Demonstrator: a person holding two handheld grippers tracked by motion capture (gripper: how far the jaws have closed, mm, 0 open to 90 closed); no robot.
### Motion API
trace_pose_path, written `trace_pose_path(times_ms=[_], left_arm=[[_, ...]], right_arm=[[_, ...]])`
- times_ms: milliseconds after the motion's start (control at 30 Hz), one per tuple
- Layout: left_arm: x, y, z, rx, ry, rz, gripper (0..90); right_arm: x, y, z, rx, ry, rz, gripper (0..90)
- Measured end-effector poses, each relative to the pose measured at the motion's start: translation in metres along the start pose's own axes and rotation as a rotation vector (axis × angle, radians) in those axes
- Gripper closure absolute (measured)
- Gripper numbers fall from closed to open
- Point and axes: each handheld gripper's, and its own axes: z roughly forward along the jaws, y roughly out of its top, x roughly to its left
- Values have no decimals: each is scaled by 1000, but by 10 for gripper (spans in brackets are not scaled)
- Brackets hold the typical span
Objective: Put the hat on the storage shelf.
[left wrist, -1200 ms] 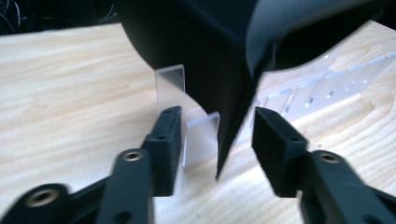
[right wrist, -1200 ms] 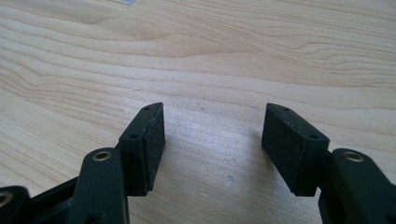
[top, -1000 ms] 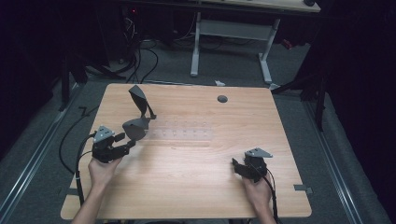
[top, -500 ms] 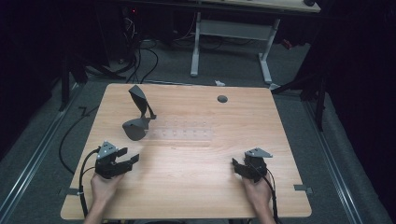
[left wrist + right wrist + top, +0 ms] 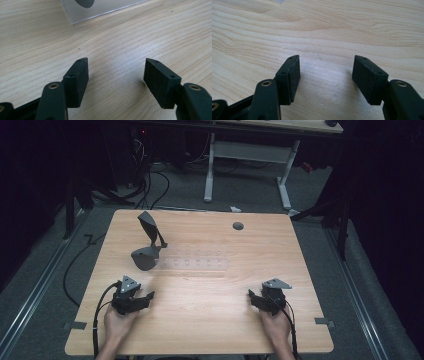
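Note:
A dark grey object (image 5: 145, 256) with a rounded base, a thin stem and a tilted flat top stands at the table's left middle. A clear plastic strip (image 5: 197, 263) with rows of small dots lies just right of it. My left gripper (image 5: 146, 299) rests low near the front left. In the left gripper view it (image 5: 116, 62) is open over bare wood, its jaws having just been opening with nothing between them. The clear strip (image 5: 105, 10) lies ahead of it. My right gripper (image 5: 253, 296) sits at the front right. It (image 5: 327, 58) is open over bare wood.
The light wooden table (image 5: 210, 320) has a round dark grommet (image 5: 238, 226) at its back right. Cables trail from both grippers off the near edge. Beyond the table are a dark floor, loose cables and a white desk frame (image 5: 247, 155).
My left hand has drawn back from beside the dark grey object toward the near edge and sunk lower to the table. The right hand and the object have not moved.

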Motion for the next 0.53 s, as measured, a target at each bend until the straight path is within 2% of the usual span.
trace_pose_path(times_ms=[200, 533], left_arm=[[-1, -1, 2, 5, 12, 4, 336], [-1, -1, 2, 6, 11, 1, 334]], right_arm=[[0, 0, 0, 0, 0, 1, 394], [0, 0, 0, 0, 3, 0, 393]])
